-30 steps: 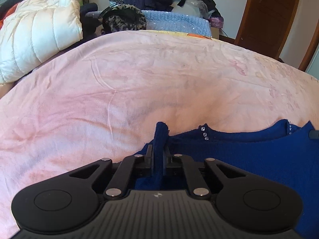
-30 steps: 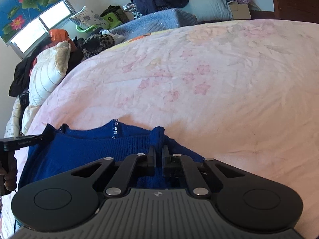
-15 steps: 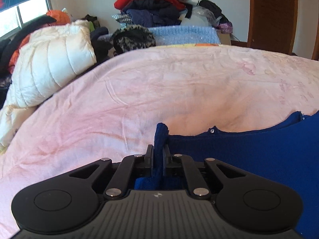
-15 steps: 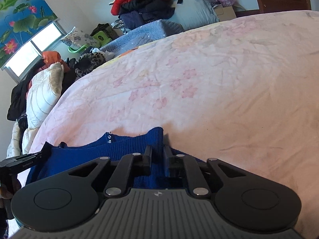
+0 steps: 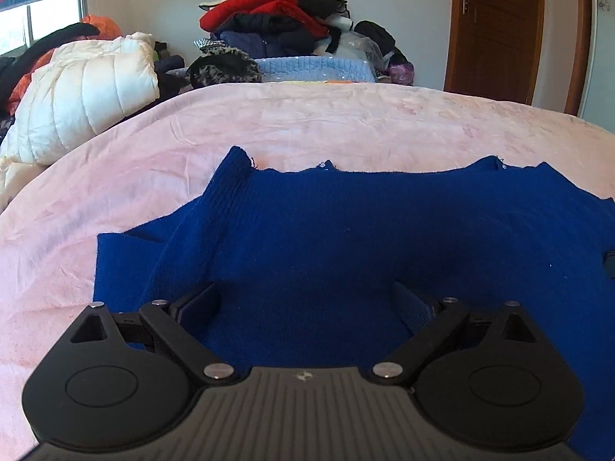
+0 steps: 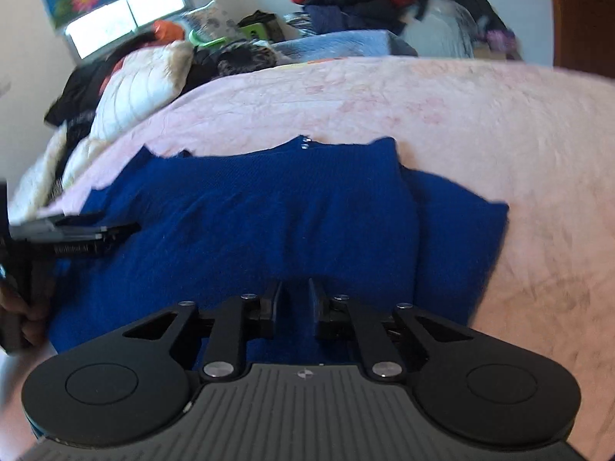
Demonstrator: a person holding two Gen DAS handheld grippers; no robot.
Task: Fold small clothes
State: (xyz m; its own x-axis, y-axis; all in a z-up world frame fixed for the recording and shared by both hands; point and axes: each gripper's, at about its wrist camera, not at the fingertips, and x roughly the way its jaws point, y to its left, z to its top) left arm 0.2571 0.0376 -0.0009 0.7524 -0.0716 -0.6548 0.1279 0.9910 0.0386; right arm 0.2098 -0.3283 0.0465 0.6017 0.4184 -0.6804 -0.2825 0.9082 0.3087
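Fold step just laid down: blue sweater [image 5: 346,238] flat on pink bedspread [image 5: 115,176], ahead of and under both tools. Left gripper [image 5: 307,299] jaws just sprang wide, nothing between. Right gripper [image 6: 294,299] slightly parted, gripping nothing, jaws just narrowing. Next, judged: regrasp a side edge for the next fold.

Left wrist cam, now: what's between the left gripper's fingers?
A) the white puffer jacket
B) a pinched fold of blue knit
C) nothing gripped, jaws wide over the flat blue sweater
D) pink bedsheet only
C: the left gripper stands wide open, its jaws having just opened, and the blue sweater lies flat on the pink bedcover beneath, with no fold pressed between the fingers.
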